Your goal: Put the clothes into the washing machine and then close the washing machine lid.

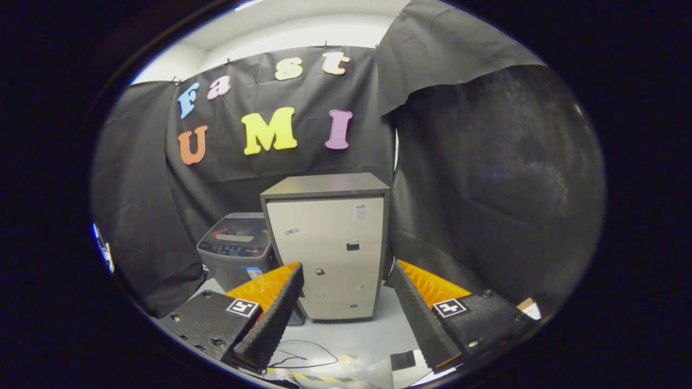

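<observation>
Two fingers: spread wide on the gripper (346,294), nothing between them, both held up off the floor.
Left curtain: black cloth (135,216) hangs down to the floor and closes that side off.
Washing machine: small grey washing machine (235,251) stands on the floor beyond the left finger (273,319), tucked between the left curtain and the cabinet; its right edge sits just beside the cabinet's left side, touching or not I cannot tell. Whether its lid (238,227) is fully down I cannot tell either.
Clothes: none to be made out from this angle.
Cabinet: tall pale cabinet (330,254) with a dark top, dead ahead, framed by the two fingers, well beyond the tips.
Floor: pale floor (351,337) runs open from the fingers up to the cabinet's foot; a thin black cable (311,356) loops across it near the left finger.
Right finger: the right finger (413,319) stands clear of the cabinet's right edge.
Right curtain: black cloth (486,189) close on that side, just past the cabinet's right edge.
</observation>
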Tool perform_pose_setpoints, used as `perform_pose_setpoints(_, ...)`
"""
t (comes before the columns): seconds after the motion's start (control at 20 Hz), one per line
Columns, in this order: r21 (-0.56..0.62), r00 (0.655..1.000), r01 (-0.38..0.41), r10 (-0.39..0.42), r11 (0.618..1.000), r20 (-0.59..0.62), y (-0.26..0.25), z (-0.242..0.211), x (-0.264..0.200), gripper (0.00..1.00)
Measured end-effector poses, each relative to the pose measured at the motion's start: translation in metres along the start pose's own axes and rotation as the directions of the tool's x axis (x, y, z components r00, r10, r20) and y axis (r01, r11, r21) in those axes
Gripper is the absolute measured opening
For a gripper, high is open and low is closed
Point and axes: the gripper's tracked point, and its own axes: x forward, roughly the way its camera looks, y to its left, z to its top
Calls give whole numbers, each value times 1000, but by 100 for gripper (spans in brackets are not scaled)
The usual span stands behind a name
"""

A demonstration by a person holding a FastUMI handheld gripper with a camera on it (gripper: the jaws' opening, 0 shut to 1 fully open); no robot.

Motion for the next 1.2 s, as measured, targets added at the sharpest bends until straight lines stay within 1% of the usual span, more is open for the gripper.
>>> perform_pose_setpoints(0.45, -9, 1000, -8, 8, 1000, 19, -1, -1, 3, 100)
perform_pose_setpoints(1.2, -8, 1000, -9, 9, 1000, 16, -2, -2, 2, 100)
